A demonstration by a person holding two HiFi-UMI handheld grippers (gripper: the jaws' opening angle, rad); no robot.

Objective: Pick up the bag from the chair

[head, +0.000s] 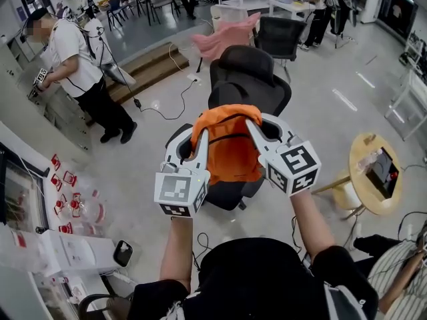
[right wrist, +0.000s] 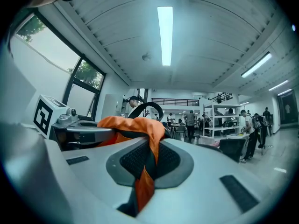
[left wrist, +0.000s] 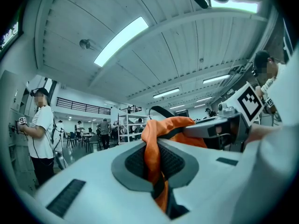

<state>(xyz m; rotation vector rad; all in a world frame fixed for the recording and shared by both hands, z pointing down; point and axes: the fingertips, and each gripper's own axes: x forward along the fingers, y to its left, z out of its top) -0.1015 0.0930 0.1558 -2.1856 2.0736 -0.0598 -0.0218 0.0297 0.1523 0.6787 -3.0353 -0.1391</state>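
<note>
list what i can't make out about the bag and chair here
- Seat of the chair, head view: covered by the orange bag and both tongs, so whether the bag touches it is unclear.
- Bag's lower part, left gripper view: behind the left tongs; only pinched fabric shows.
- Same in right gripper view, behind the right tongs.
- Items on the round table, head view: too small.

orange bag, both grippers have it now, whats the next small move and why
Probably lift a little higher and draw it toward you. The left gripper and right gripper are both shut on the top fabric of the orange bag, which hangs right over the black chair, so clearance from the seat can't be confirmed.
</note>
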